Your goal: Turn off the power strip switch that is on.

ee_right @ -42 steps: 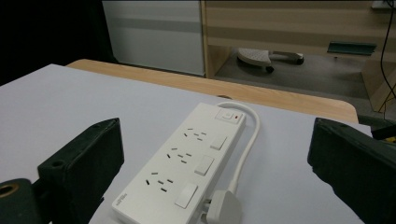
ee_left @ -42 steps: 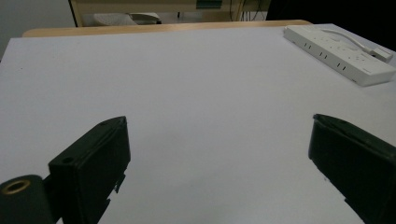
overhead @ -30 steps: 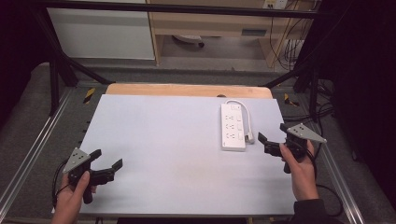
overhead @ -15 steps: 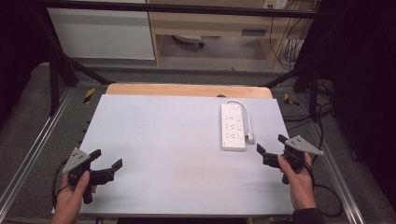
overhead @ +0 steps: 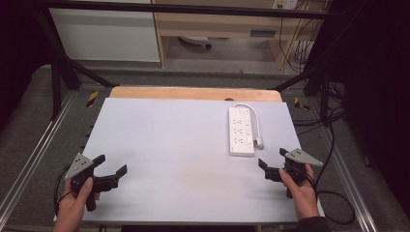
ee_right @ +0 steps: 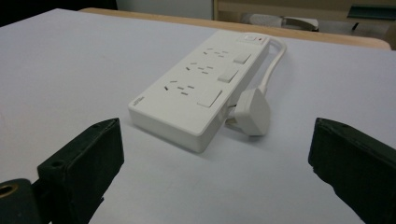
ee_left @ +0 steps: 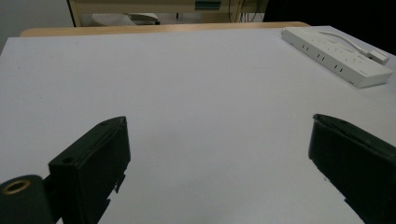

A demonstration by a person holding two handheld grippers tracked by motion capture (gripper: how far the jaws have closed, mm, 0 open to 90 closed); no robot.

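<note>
Strip (overhead: 241, 131), a white power strip with three sockets and switches, lies flat on the worktop (overhead: 174, 140) toward its far right, its cord looped alongside and the plug (ee_right: 252, 112) resting against its near right side. Right gripper (overhead: 273, 166) hovers just short of it, jaws apart and empty. Left gripper (overhead: 110, 170) sits well apart at the near left, jaws apart too. A good approach would likely come in low and square, minding the plug.

A white power strip (overhead: 241, 131) with three sockets and switches lies flat at the table's (overhead: 169, 140) right side, its plug (overhead: 259, 141) just beside it.
</note>
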